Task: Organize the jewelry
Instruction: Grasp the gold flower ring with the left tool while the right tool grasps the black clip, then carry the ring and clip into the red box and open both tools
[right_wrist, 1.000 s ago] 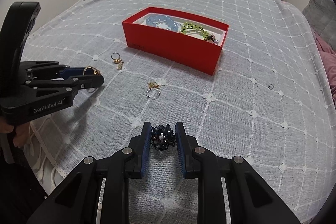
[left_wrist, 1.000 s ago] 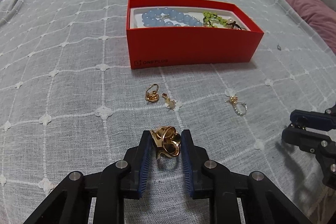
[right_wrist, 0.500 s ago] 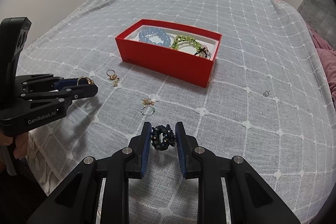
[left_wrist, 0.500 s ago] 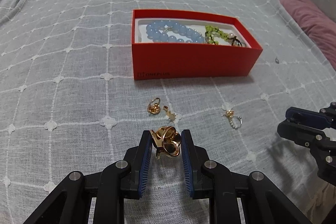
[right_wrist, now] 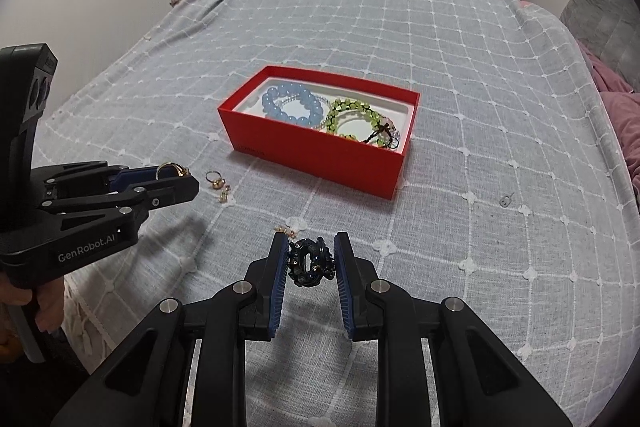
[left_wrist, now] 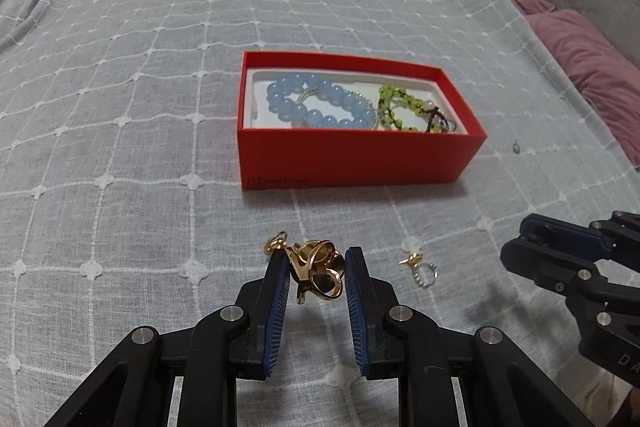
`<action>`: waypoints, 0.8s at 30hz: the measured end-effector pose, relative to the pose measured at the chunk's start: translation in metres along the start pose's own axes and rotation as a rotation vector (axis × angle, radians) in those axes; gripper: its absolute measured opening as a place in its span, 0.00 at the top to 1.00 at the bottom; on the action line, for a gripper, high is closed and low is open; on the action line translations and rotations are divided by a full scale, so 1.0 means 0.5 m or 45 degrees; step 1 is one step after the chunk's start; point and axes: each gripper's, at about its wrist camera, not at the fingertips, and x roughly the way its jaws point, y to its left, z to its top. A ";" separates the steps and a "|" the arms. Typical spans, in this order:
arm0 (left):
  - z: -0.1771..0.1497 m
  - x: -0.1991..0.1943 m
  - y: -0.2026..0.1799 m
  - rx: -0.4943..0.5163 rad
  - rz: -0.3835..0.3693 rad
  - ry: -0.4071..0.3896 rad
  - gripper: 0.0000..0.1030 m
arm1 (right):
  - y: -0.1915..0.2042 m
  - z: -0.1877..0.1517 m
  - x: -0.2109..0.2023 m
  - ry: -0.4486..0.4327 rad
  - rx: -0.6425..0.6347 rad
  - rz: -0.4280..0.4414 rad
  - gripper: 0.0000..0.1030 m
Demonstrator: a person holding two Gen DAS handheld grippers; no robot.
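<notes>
My left gripper (left_wrist: 316,259) is shut on a gold ring cluster (left_wrist: 318,273) and holds it above the bedspread, short of the red box (left_wrist: 352,157). My right gripper (right_wrist: 310,251) is shut on a dark beaded ring (right_wrist: 310,263), also raised. The open red box (right_wrist: 320,155) holds a blue bead bracelet (left_wrist: 316,103) and a green bead bracelet (left_wrist: 404,109). A gold earring (right_wrist: 216,181) and a small pearl earring (left_wrist: 420,265) lie loose on the bedspread before the box. The left gripper also shows in the right wrist view (right_wrist: 176,175).
The grey checked bedspread (left_wrist: 120,107) covers the bed. Pink and grey pillows (left_wrist: 592,67) lie at the right. A tiny metal piece (left_wrist: 516,147) lies right of the box. The bed's edge with tassels (right_wrist: 84,319) is at the near left.
Both grippers have risen and drawn back with their rings held; the box now looks farther and lower in both views. The loose earrings have not moved.
</notes>
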 end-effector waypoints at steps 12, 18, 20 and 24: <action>0.054 0.010 -0.007 -0.032 -0.002 -0.047 0.78 | -0.023 0.044 0.004 -0.033 0.081 0.014 0.76; 0.074 0.025 -0.006 -0.062 -0.003 -0.055 0.78 | -0.035 0.064 0.014 -0.045 0.111 0.026 0.76; 0.082 0.031 -0.005 -0.068 -0.004 -0.062 0.78 | -0.039 0.070 0.019 -0.049 0.116 0.027 0.76; 0.104 0.042 0.003 -0.091 -0.012 -0.089 0.78 | -0.053 0.083 0.029 -0.064 0.143 0.037 0.76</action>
